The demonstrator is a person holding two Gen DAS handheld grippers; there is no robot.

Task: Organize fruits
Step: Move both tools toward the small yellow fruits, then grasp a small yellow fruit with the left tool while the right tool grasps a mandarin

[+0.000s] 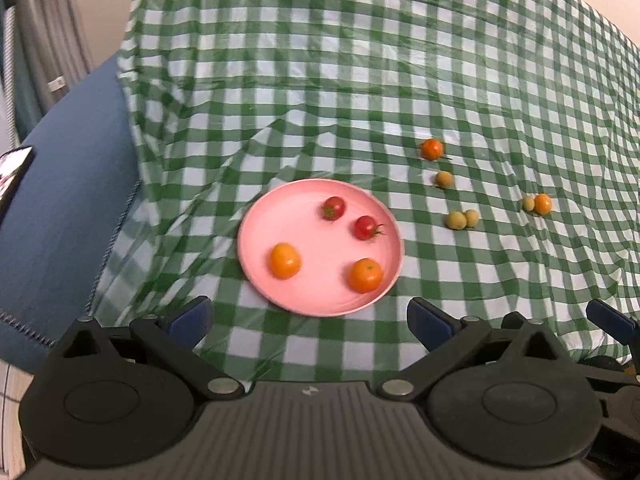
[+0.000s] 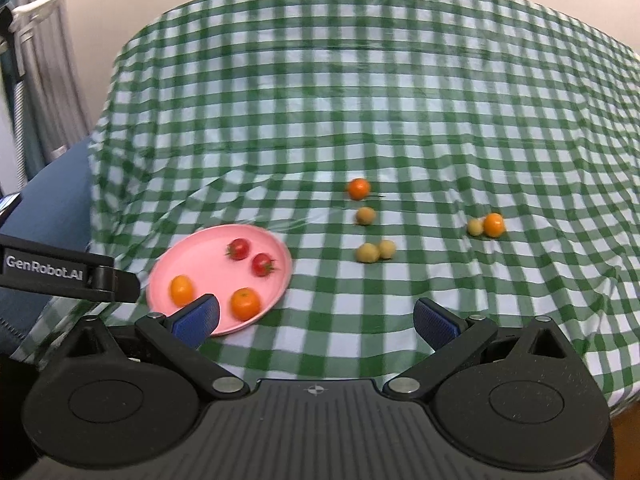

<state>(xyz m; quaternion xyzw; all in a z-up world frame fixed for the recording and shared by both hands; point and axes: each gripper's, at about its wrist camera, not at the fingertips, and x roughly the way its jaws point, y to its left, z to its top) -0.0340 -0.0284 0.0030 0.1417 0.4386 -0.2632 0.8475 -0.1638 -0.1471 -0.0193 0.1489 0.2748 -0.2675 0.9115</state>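
Both tongs gape wide over the checked worktop.
The left tongs (image 1: pixel 310 320) and right tongs (image 2: pixel 316 320) hold nothing; the pink plate (image 1: pixel 320 292) carries two cherry tomatoes (image 1: pixel 333 207) and two oranges (image 1: pixel 285 260).

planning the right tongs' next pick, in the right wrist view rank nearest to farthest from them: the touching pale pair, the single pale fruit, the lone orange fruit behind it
From the right tongs:
1. Touching pale pair, ahead, slightly right.
2. Single pale fruit, just behind the pair.
3. Lone orange fruit, farthest back on the checked cloth.
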